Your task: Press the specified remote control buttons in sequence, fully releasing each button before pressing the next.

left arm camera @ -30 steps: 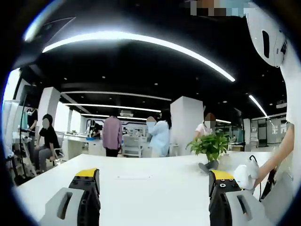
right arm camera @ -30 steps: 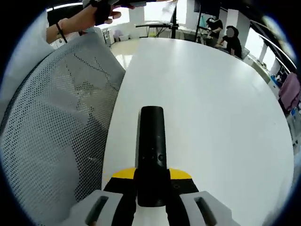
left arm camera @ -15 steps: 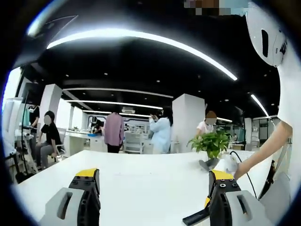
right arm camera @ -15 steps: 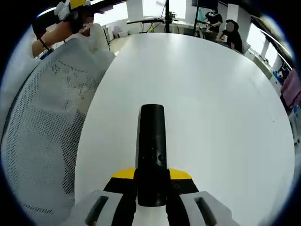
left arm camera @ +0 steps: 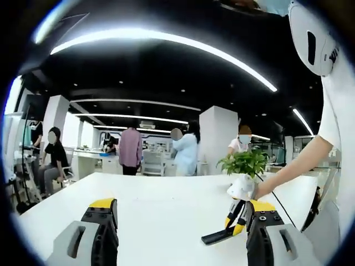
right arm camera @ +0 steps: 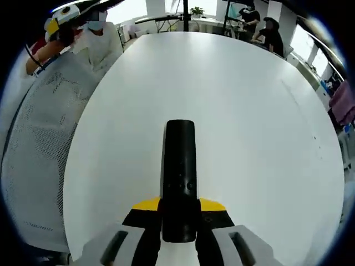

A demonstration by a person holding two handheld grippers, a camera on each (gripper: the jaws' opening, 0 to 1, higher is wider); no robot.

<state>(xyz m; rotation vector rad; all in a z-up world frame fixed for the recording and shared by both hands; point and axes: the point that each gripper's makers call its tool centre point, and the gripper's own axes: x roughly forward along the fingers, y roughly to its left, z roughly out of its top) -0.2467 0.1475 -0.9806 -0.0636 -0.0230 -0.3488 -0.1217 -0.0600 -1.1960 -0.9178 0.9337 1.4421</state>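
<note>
A long black remote control point(right arm camera: 179, 172) sticks out forward from my right gripper point(right arm camera: 179, 209), which is shut on its near end; small buttons show on its top face. It hangs over the white table point(right arm camera: 249, 138). In the left gripper view the same remote point(left arm camera: 215, 237) comes in from the right, low over the table, with the right gripper's yellow-tipped fingers point(left arm camera: 235, 215) around it. My left gripper point(left arm camera: 180, 221) stands open with nothing between its jaws, the remote just left of its right jaw. The left gripper point(right arm camera: 62, 15) also appears far off, in a person's hand.
A potted green plant point(left arm camera: 244, 164) stands at the table's far side. A grey mesh chair back point(right arm camera: 33, 160) runs along the table's edge. Several people point(left arm camera: 130, 155) stand or sit in the office behind. A person's arm point(left arm camera: 288, 172) reaches in from the right.
The right gripper has carried the remote out over the table, away from the mesh chair. The remote and right gripper have come further into the left gripper view from the right.
</note>
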